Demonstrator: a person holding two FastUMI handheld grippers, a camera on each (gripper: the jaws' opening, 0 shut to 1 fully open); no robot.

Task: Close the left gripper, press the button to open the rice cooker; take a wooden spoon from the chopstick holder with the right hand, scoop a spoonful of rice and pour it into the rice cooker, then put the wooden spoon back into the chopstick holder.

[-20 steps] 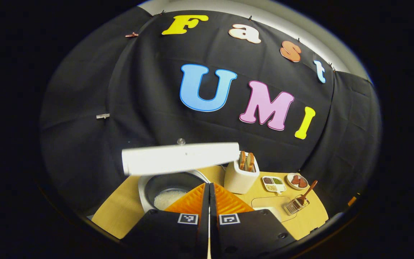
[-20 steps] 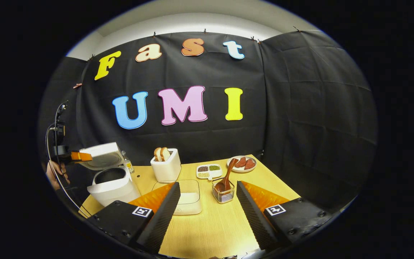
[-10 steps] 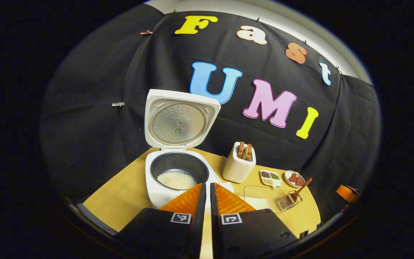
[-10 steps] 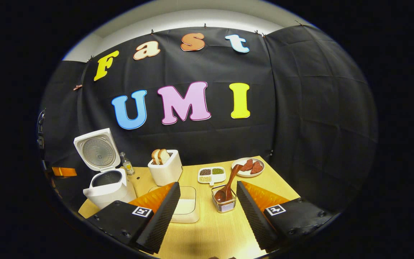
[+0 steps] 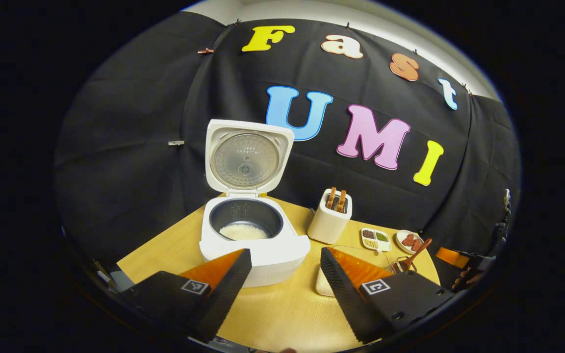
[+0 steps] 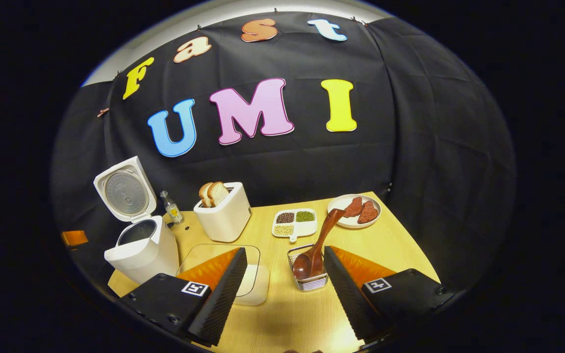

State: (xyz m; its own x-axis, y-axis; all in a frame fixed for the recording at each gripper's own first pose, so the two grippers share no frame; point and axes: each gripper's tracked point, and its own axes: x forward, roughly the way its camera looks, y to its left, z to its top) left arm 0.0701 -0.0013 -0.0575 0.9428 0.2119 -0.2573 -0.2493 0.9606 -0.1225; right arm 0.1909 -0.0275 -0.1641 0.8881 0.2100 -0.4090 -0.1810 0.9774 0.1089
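wooden spoon [image 6: 318,245] in chopstick holder [image 6: 310,280] | between spread right tongs [image 6: 285,257]

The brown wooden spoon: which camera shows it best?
The right gripper view: the brown wooden spoon stands close, bowl down in the wire holder. The left gripper view shows it small and far off.

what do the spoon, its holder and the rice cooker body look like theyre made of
The spoon looks like dark wood with a smooth, slightly glossy finish: reddish-brown, with a highlight on the bowl. Its holder seems to be thin metal wire, a shiny, see-through basket. The rice cooker body appears to be matte white plastic, and the inner side of its open lid looks like dull grey metal.
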